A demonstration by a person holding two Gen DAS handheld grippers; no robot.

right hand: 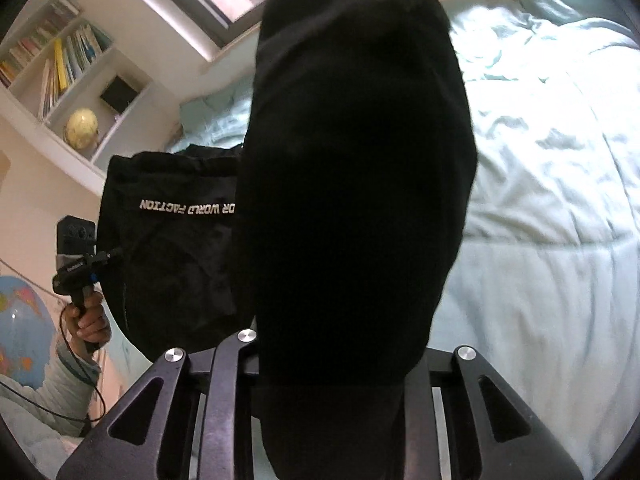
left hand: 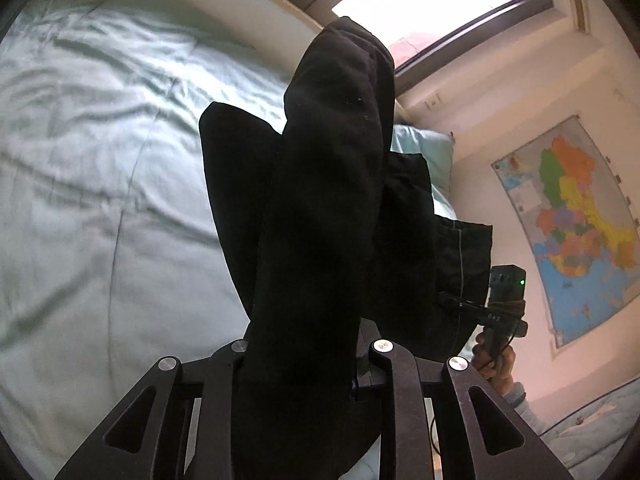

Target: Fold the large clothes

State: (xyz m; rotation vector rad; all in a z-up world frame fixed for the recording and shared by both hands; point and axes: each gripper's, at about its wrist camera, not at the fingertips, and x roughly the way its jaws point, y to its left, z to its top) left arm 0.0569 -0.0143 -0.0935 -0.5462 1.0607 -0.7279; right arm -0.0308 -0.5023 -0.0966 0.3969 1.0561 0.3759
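Note:
A large black garment (left hand: 320, 208) hangs in the air above a pale green bed (left hand: 88, 184). My left gripper (left hand: 304, 360) is shut on one part of it, and the cloth drapes over the fingers and hides them. My right gripper (right hand: 332, 360) is shut on another part of the black garment (right hand: 352, 184), which also covers its fingers. White lettering (right hand: 188, 207) shows on the hanging body of the garment. Each view shows the other gripper held in a hand: the right one (left hand: 500, 312) and the left one (right hand: 78, 264).
The bed's duvet (right hand: 552, 184) is wrinkled, with a pillow (left hand: 428, 148) near the wall. A window (left hand: 432, 4) is behind the bed. A map (left hand: 576, 224) hangs on the wall. Shelves with books and a globe (right hand: 82, 128) stand at the other side.

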